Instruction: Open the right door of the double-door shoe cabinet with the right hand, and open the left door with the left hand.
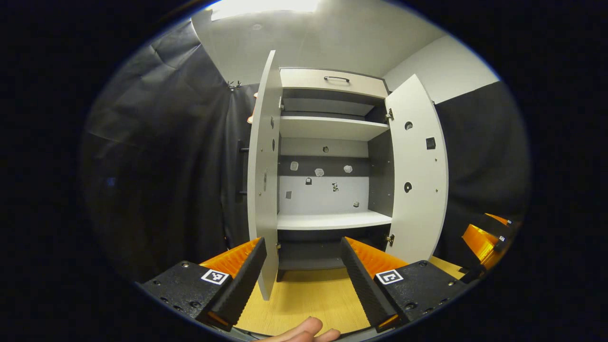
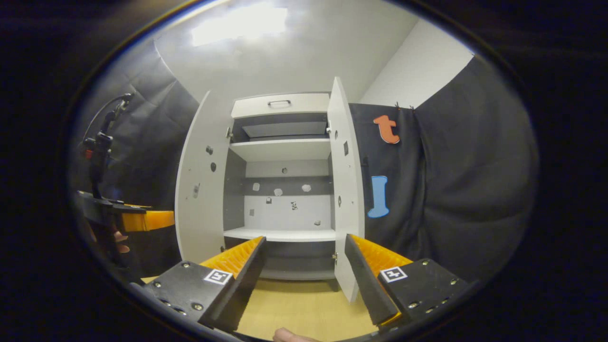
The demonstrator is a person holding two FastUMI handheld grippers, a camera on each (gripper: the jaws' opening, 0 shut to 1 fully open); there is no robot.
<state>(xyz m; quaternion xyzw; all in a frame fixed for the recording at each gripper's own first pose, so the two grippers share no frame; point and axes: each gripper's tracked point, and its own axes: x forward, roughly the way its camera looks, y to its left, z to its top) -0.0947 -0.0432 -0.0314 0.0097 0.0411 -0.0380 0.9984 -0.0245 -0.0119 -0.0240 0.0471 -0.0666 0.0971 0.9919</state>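
Floor: pale wood-grain floor point(image 1: 308, 297) runs from under the jaws to the foot of the shoe cabinet point(image 1: 330, 147); in the right gripper view the same floor point(image 2: 304, 304) shows between the jaws.
Room: dark cloth wall point(image 1: 161, 156) hangs on both sides of the cabinet; above it a pale ceiling with a bright light patch point(image 2: 237, 23).
Cabinet: stands straight ahead of both pairs of jaws, both doors swung open; white shelves point(image 1: 332, 219) and a top drawer with a dark handle point(image 1: 336, 78) are exposed.
Left door: left door point(image 1: 263, 180) is seen nearly edge-on, its lower edge between the left gripper point(image 1: 304, 266) jaws, close to the left-hand one; touching or not, cannot tell.
Right door: right door point(image 2: 346, 190) is edge-on, its lower corner just inside the right-hand jaw of the right gripper point(image 2: 306, 266); contact cannot be told.
Jaws: both pairs stand wide apart, clamping nothing.
Other gripper: the right gripper point(image 1: 487, 240) shows far right of the left jaws; the left gripper point(image 2: 137, 219) shows far left of the right jaws, cut off by the view edge.
Hard to make out: small marks on the cabinet's back panel point(image 1: 323, 185) are too small to identify; a fingertip point(image 1: 297, 331) is cut off below the left jaws; a dark stand with a cable point(image 2: 99, 142) is dim at the far left.
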